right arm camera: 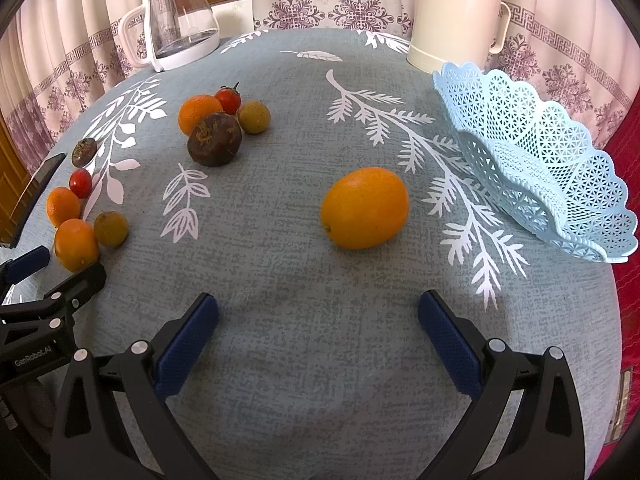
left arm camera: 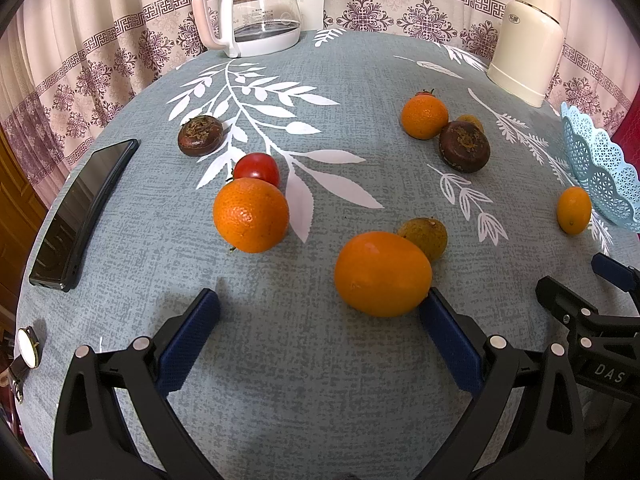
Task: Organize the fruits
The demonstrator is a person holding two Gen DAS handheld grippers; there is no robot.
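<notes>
Both tools spread wide, nothing gripped; fruits loose on bench.
L tool (left arm camera: 320,312) w/ orange (left arm camera: 382,274) touching its rt finger; R tool (right arm camera: 318,312) facing lone orange (right arm camera: 365,208), apart; blue basket (right arm camera: 560,184) near, rt side.

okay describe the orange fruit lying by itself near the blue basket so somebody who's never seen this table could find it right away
Start at the light blue lattice basket on the table's right edge. Just left of it on the grey leaf-print cloth, ahead of the open right tool, lies an oval orange fruit. Unlike the other fruits, bunched in clusters on the left, it touches nothing.
</notes>
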